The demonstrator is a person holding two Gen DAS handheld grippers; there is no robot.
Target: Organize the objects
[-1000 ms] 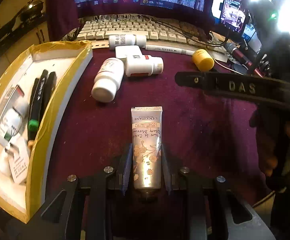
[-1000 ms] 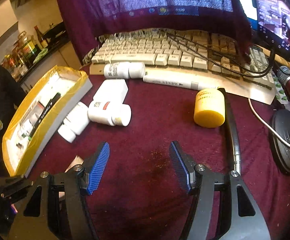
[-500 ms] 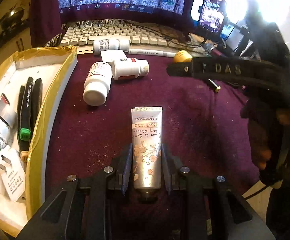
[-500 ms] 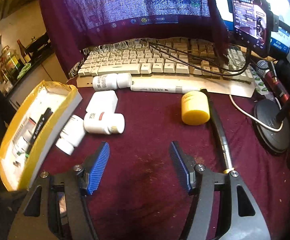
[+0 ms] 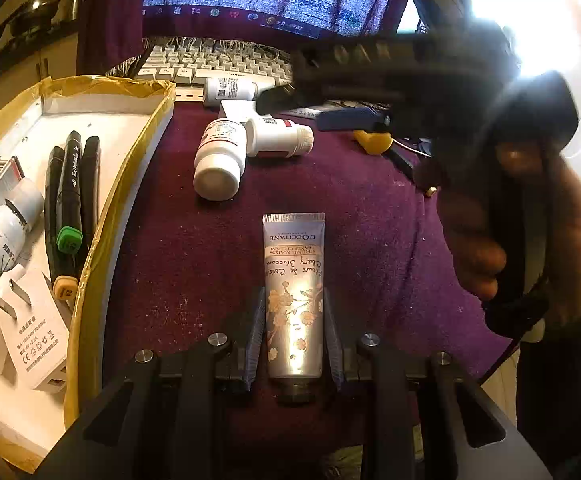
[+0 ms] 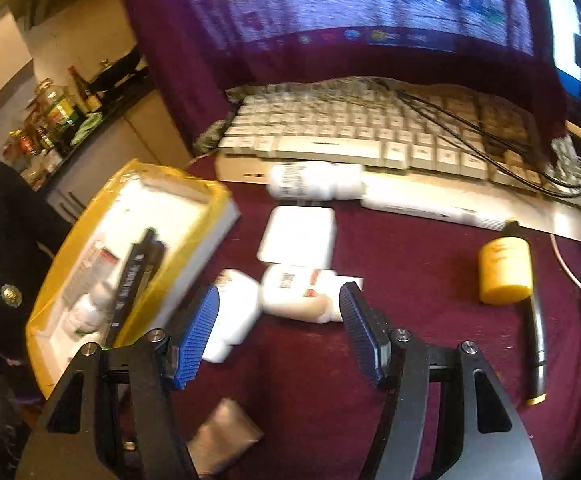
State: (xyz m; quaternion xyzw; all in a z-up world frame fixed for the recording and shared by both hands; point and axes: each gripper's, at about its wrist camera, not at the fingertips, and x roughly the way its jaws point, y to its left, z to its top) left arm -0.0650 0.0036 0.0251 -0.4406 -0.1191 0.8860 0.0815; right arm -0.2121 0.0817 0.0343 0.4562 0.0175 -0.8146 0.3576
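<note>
My left gripper is shut on a L'Occitane hand cream tube, held over the purple cloth beside the yellow-edged white box. The box holds black markers, a small bottle and a white charger. My right gripper is open and empty, over two white pill bottles lying on the cloth. These bottles also show in the left wrist view. A white flat case, another bottle and a yellow cap lie near the keyboard.
A white keyboard with cables and a monitor under purple cloth stand at the back. A white marker lies along the keyboard. A black pen lies at the right. The right hand and gripper body fill the left view's right side.
My right gripper moved forward and left, now over the two pill bottles. My left gripper drew back and lifted slightly with the tube, the box nearer on its left.
</note>
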